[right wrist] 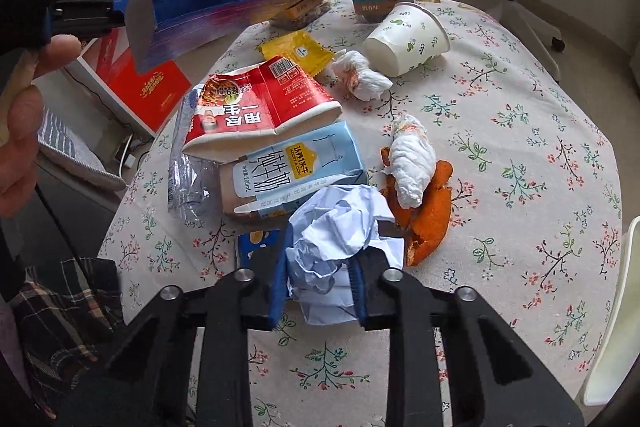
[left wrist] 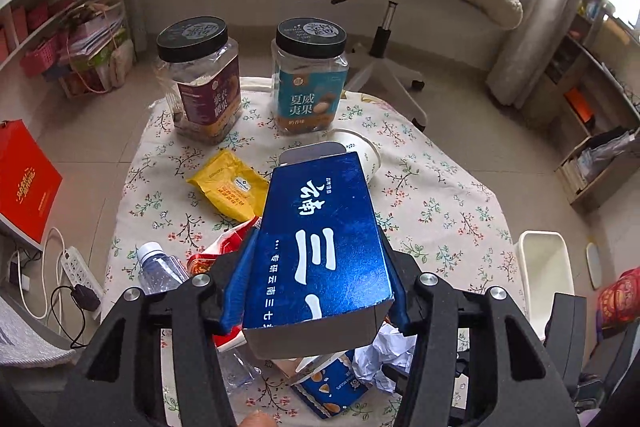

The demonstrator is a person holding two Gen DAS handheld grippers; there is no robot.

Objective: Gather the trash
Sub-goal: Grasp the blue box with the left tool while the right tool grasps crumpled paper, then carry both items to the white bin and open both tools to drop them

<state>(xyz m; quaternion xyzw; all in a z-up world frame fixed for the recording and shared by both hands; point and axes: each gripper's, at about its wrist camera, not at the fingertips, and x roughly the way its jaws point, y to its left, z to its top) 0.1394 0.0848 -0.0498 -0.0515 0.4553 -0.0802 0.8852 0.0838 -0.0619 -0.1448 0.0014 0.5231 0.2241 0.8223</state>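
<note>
The left gripper (left wrist: 316, 287) pinches a glossy blue cardboard box (left wrist: 324, 247) by its long sides, the blue pads pressed flat against the card; the box is lifted clear of the table, its open grey end flap pointing toward twelve o'clock in the left wrist view. The right gripper (right wrist: 318, 283) has its jaws drawn in on a ball of crumpled white paper (right wrist: 340, 243), the creased sheet bulging out above the pads, low at six o'clock on the round table (right wrist: 540, 155), whose cloth is cream with small printed flowers. Just at eleven o'clock from the paper lies a pale blue milk carton (right wrist: 296, 167), squashed flat, with a crushed red paper cup (right wrist: 260, 107) leaning across it and a crumpled clear plastic bottle (right wrist: 188, 179) at its nine o'clock side. At two o'clock from the paper, curled orange peel (right wrist: 432, 219) carries a wadded white tissue (right wrist: 412, 159). A paper cup (right wrist: 408, 39) lies on its side near the one o'clock edge.
</note>
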